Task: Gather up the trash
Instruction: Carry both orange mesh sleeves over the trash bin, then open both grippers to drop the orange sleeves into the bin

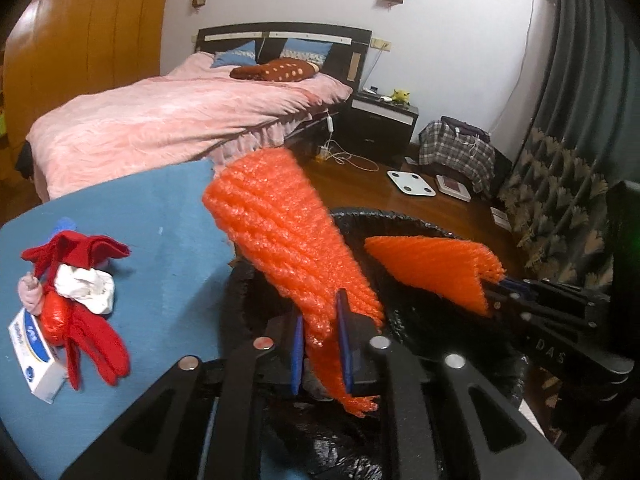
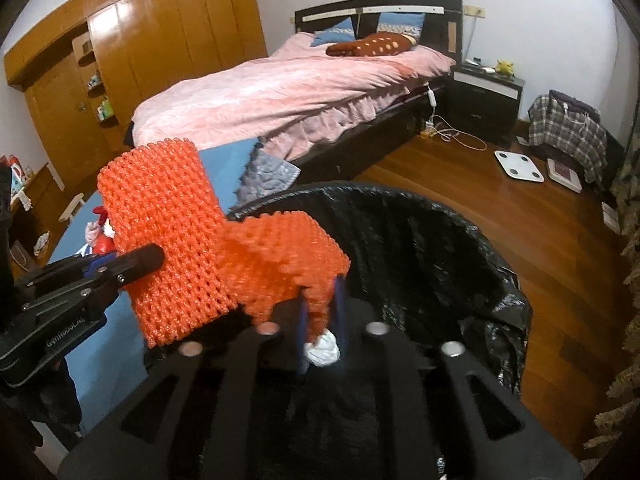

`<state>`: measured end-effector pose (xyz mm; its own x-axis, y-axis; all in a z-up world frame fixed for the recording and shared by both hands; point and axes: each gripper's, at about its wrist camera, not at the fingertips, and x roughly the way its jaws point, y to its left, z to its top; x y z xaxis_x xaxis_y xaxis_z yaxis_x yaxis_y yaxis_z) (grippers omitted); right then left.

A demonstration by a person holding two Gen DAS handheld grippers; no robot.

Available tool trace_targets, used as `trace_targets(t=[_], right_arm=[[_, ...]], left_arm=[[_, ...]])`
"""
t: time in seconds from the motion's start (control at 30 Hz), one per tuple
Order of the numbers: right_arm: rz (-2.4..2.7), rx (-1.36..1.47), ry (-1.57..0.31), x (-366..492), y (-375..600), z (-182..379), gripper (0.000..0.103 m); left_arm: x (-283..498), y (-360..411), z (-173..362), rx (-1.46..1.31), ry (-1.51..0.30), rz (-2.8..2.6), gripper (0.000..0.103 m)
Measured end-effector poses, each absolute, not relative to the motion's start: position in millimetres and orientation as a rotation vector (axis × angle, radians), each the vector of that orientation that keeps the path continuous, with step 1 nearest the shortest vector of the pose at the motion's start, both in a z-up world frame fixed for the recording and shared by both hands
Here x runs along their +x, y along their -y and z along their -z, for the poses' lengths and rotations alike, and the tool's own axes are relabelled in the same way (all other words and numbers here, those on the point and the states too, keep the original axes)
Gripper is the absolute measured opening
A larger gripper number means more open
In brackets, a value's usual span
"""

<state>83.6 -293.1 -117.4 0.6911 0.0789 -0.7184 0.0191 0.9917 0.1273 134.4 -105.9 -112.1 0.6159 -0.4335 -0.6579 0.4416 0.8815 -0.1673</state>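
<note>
The left gripper [image 1: 322, 344] is clamped on an orange foam net [image 1: 280, 232], and the right gripper [image 2: 322, 312] is clamped on a second net [image 2: 280, 256]; both nets hang over the black-lined bin [image 2: 460, 240]. A white wad [image 2: 322, 350] lies inside the bin. On the blue table [image 1: 160, 240] beside it lie red scraps [image 1: 92, 320], a white tissue [image 1: 88, 286] and a small box [image 1: 34, 360].

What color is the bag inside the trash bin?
Black and shiny. The bin liner shows best in the right wrist view.
</note>
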Motion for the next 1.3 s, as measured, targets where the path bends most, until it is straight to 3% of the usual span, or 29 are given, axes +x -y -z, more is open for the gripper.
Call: trace_targets(t=[0.07, 0.2, 0.27, 0.37, 1.3], right_arm=[[-0.022, 0.134, -0.809, 83, 295, 118, 0.039], [-0.011, 0.142, -0.804, 82, 299, 118, 0.058], [0.001, 0.142, -0.805, 84, 300, 119, 0.067], [0.003, 0.145, -0.806, 83, 300, 117, 0.071], [-0.003, 0.119, -0.828, 93, 296, 124, 0.072]], left_arm=[[135, 107, 115, 0.011, -0.761, 0.503, 0.035], [138, 107, 117, 0.011, -0.764, 0.492, 0.046], [138, 105, 115, 0.005, -0.762, 0.482, 0.047], [138, 102, 113, 0.003, -0.759, 0.472, 0.048], [130, 102, 100, -0.005, -0.717, 0.592, 0.049]])
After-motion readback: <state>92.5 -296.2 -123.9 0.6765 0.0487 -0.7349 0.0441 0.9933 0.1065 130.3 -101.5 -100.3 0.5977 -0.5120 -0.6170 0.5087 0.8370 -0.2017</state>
